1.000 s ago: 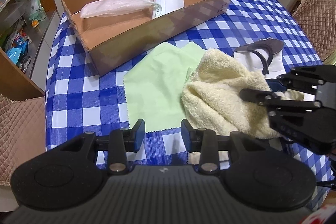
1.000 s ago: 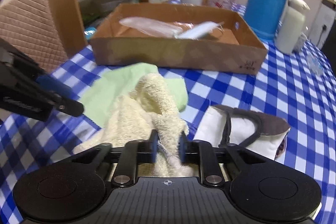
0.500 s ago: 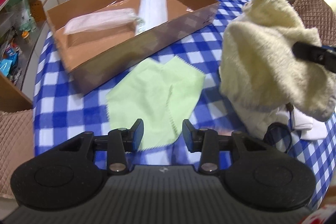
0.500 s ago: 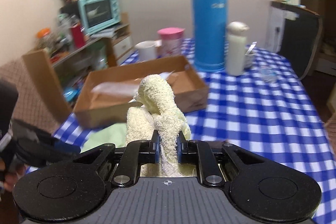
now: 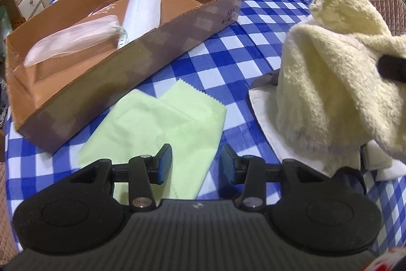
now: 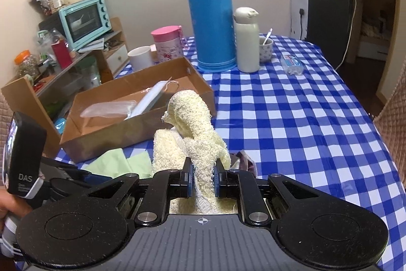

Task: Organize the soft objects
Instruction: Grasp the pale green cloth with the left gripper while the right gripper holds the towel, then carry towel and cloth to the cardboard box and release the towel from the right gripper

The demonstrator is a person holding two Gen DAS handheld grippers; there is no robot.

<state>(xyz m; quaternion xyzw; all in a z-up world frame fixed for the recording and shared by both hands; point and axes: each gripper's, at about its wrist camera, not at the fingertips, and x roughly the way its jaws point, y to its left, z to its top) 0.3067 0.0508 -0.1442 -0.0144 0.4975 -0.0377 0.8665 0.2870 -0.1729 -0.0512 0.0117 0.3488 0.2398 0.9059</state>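
A cream towel [image 6: 192, 123] hangs lifted off the blue checked table, with my right gripper [image 6: 201, 174] shut on a fold of it. In the left wrist view the towel [image 5: 330, 83] dangles at the right over a white pouch with brown trim [image 5: 264, 108]. My left gripper [image 5: 196, 161] is open and holds nothing; it hovers over the near edge of a light green cloth [image 5: 162, 128] lying flat. Just beyond the cloth stands a cardboard box [image 5: 142, 62] holding a clear plastic bag [image 5: 71, 42] and a white folded item [image 5: 146, 6].
Behind the box stand a blue thermos [image 6: 210, 17], a white bottle [image 6: 246, 42], a pink canister [image 6: 167, 45] and a white mug [image 6: 139, 57]. A small water bottle [image 6: 291, 64] lies further right. A cluttered shelf with a teal oven [image 6: 83, 17] is at the left.
The right gripper has lifted the towel off the table, uncovering the pouch. The left gripper has moved forward and down over the green cloth, its jaws slightly wider.
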